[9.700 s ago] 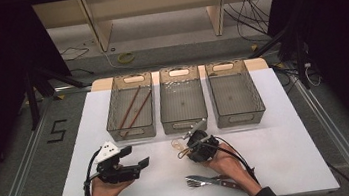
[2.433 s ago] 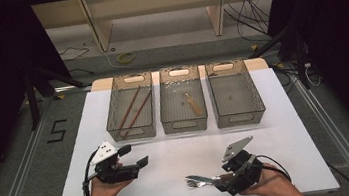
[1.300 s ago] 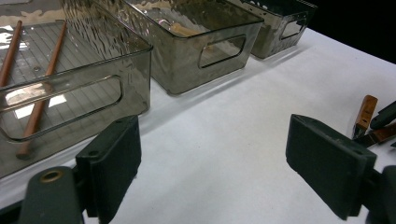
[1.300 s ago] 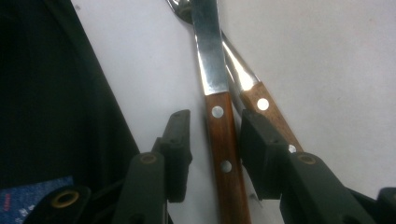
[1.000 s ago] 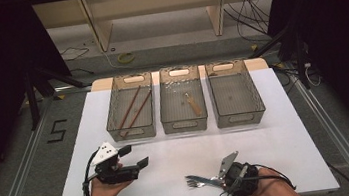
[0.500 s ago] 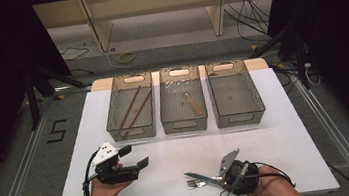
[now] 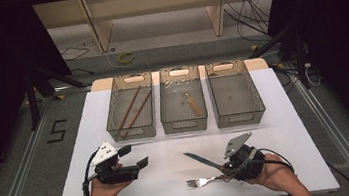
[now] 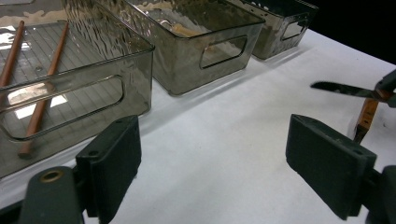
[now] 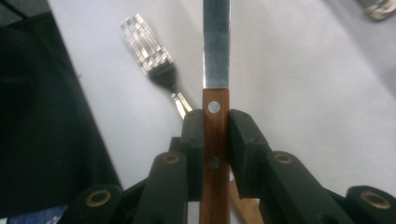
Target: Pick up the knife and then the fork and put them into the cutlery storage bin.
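At the table's near left, the left gripper [image 7: 134,156] rests in a hand, jaws spread wide on nothing. Right of it, the right gripper [image 9: 216,135] clamps the knife [image 9: 215,135] by its wooden handle, blade raised just above the fork [image 7: 204,181] on the white table [image 7: 285,114].

The white table [image 7: 275,116] carries three clear smoked bins in a row along its far side: the left bin [image 7: 131,108], middle bin [image 7: 182,101] and right bin [image 7: 235,93]. A fork [image 7: 200,181] lies near its front edge.
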{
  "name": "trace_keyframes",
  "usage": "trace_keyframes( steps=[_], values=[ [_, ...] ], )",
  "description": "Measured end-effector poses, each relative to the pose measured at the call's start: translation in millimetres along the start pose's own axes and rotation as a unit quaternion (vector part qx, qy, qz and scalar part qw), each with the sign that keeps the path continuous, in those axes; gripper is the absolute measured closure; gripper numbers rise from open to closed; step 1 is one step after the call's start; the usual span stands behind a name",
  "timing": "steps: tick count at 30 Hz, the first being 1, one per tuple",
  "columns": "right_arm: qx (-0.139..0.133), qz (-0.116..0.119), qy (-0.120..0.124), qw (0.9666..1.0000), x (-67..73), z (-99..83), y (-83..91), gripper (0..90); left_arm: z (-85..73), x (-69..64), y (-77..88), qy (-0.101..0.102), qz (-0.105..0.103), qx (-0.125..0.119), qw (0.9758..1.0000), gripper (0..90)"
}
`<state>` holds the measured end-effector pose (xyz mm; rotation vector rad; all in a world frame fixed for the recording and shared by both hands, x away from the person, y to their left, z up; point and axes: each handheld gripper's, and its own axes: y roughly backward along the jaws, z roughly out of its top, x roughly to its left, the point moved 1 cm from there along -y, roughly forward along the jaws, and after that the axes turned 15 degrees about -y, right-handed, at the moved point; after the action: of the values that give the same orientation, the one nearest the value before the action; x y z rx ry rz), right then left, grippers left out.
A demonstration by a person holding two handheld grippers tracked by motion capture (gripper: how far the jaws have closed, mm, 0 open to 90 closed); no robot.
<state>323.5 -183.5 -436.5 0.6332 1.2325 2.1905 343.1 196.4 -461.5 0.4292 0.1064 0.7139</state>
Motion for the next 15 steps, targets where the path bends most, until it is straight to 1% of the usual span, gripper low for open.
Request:
trace_keyframes(
  steps=[3, 4, 5, 8, 12, 14, 15],
  values=[
    [-0.009, -0.001, -0.013, 0.9999, -5.5, 5.6, 3.1, 77.4, -0.2, 0.7, 0.5, 0.0, 0.001, -0.002, 1.0, 17.6],
    [-0.014, -0.005, -0.009, 0.9998, -7.8, 7.8, 3.9, 77.4, -0.2, 1.0, 0.6, 0.0, 0.001, -0.002, 1.0, 17.6],
    [-0.018, -0.005, -0.013, 0.9997, -9.5, 10.1, 5.3, 77.4, -0.3, 0.8, 0.5, 0.004, 0.001, -0.003, 1.0, 17.6],
    [-0.03, -0.01, -0.015, 0.9994, -15.7, 17.1, 10.8, 77.5, -0.3, 0.9, 0.7, 0.004, 0.001, -0.004, 1.0, 17.6],
    [-0.051, -0.016, -0.027, 0.9982, -24.3, 27.7, 19.0, 77.4, -0.5, 1.2, -0.2, 0.001, 0.0, -0.002, 1.0, 17.6],
    [-0.06, -0.016, -0.025, 0.9977, -28.8, 33.0, 22.8, 77.5, -0.5, 1.1, 0.0, 0.001, 0.0, -0.002, 1.0, 17.6],
    [-0.063, -0.018, -0.032, 0.9973, -30.3, 35.6, 24.6, 77.4, -0.5, 1.2, 0.0, 0.002, 0.001, -0.004, 1.0, 17.6]
  ],
)
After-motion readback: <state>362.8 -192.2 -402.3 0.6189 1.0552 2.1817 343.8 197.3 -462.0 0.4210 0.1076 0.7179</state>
